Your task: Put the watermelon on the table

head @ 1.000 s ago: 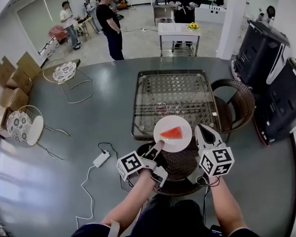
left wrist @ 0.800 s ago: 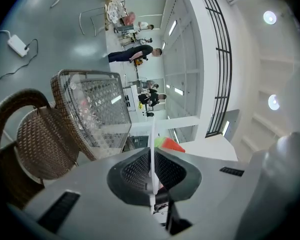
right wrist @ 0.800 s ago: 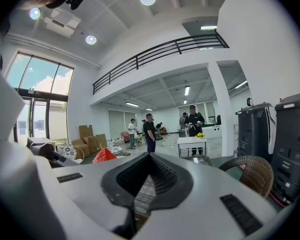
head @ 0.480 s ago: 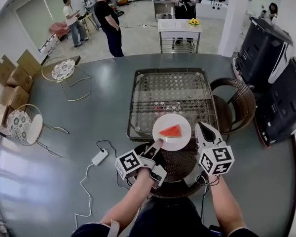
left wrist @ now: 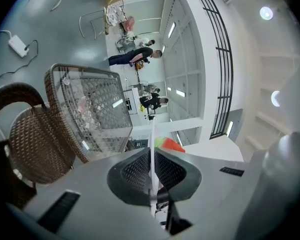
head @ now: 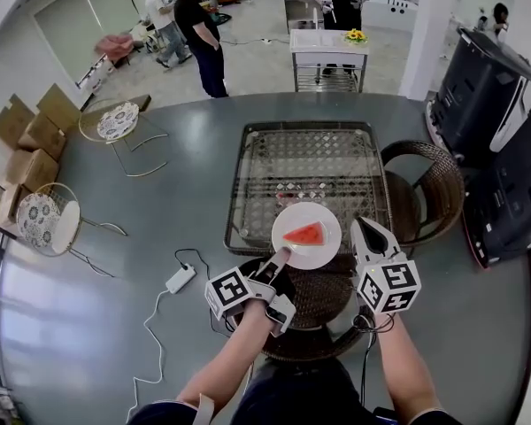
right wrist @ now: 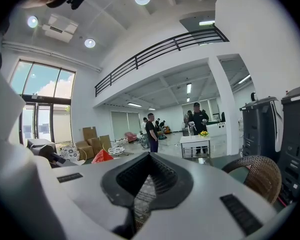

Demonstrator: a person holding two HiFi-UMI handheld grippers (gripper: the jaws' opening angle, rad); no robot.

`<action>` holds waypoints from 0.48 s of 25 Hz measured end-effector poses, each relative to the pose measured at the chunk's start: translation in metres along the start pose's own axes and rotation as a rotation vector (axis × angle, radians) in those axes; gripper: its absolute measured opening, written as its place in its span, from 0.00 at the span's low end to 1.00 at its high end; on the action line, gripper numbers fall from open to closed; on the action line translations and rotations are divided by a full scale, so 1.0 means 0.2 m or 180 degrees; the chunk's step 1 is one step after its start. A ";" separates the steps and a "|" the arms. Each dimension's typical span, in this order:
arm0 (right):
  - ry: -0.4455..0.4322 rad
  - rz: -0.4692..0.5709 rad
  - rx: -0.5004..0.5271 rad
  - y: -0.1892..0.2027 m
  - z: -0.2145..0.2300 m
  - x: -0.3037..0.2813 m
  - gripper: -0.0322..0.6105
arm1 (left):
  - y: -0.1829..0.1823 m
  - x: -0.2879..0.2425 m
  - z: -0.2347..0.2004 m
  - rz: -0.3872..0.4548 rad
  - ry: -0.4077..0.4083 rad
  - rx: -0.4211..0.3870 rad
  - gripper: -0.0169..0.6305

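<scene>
watermelon [head: 305, 235]: one red wedge with a green rind is lying flat in the middle of a white plate [head: 291, 220].
plate: it is sitting over the near edge of the glass worktop [head: 301, 162], mostly above the glass, with its near part reaching out over the wicker chair [head: 319, 304] below us. we cannot tell whether it is touching the glass yet.
left gripper [head: 281, 257]: we are pinching the plate's near rim. the fingers [left wrist: 135, 171] are pressing almost together, with only the thin rim between them, and it is showing edge-on in the left gripper view.
right gripper [head: 365, 227]: it is hovering just beside the plate on its right. its fingers are drawn narrow, with the tips meeting, and are holding nothing.
step in hand: we are judging that the plate is going down onto the worktop.
risk, tipping: we are carrying the whole plate by one spot on its rim, so the far side could droop and the wedge could slide off.
risk, slipping: the rim is thin and smooth, so a jolt on touching the glass could pull it out of the pinch.
risk, edge: if we are letting go this close to the near edge, the overhanging plate could tip down onto the chair.
risk, bump: the right gripper is near enough to nudge the plate.
</scene>
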State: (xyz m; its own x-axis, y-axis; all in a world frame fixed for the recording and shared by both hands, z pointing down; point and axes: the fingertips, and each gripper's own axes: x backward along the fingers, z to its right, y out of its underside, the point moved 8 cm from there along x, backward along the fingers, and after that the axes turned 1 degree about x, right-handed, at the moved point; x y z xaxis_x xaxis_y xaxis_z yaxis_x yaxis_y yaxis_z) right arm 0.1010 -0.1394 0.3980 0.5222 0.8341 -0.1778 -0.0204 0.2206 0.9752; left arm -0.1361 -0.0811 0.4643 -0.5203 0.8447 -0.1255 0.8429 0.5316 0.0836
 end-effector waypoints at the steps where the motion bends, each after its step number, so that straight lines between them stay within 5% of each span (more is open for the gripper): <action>1: -0.0004 -0.0015 -0.0009 0.00 0.04 -0.01 0.05 | 0.00 -0.04 -0.01 -0.0002 -0.0008 -0.0005 0.05; 12: 0.0080 -0.0259 -0.0037 0.13 0.23 -0.17 0.05 | -0.15 -0.43 -0.24 -0.0088 -0.0082 -0.0078 0.05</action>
State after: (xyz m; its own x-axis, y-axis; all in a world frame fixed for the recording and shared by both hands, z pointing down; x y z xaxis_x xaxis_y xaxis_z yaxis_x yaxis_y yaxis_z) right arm 0.1211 -0.1854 0.4356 0.5009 0.8256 -0.2597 0.0112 0.2938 0.9558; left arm -0.1234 -0.1681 0.5193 -0.5393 0.8280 -0.1533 0.8245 0.5563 0.1040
